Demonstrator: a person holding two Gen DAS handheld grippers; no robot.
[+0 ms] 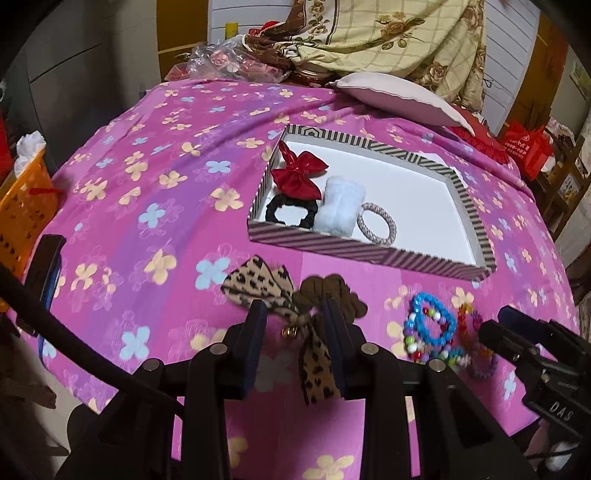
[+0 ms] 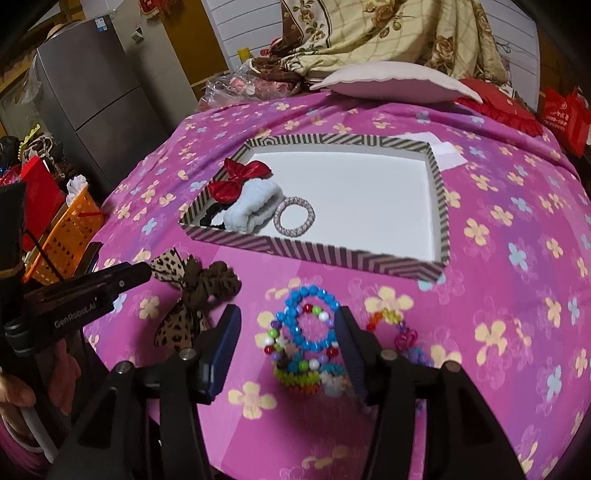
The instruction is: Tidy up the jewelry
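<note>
A striped shallow box [image 1: 369, 254] [image 2: 332, 254] lies on the pink flowered bedspread. In it are a red bow [image 1: 299, 173], a black scrunchie [image 1: 291, 212], a white fluffy scrunchie [image 1: 341, 206] and a pale hair tie [image 1: 376, 223]. In front of the box lie a leopard-print bow [image 1: 258, 284] [image 2: 173, 328] joined to a brown scrunchie [image 1: 332, 291] [image 2: 214, 284]. My left gripper [image 1: 295, 314] [image 2: 144, 271] is open, its fingers either side of the bow's knot. My right gripper [image 2: 288, 325] [image 1: 495, 328] is open around a blue bead bracelet [image 2: 310, 317] [image 1: 430, 317] and other coloured bead bracelets [image 2: 306, 369].
A pink pillow [image 1: 399, 96] [image 2: 391, 83] and a folded floral quilt [image 1: 399, 33] lie behind the box. An orange basket [image 1: 22, 210] [image 2: 70, 236] stands off the bed's left edge. A grey fridge [image 2: 92, 92] is at the far left. Another bead bracelet [image 2: 391, 325] lies right of my right fingers.
</note>
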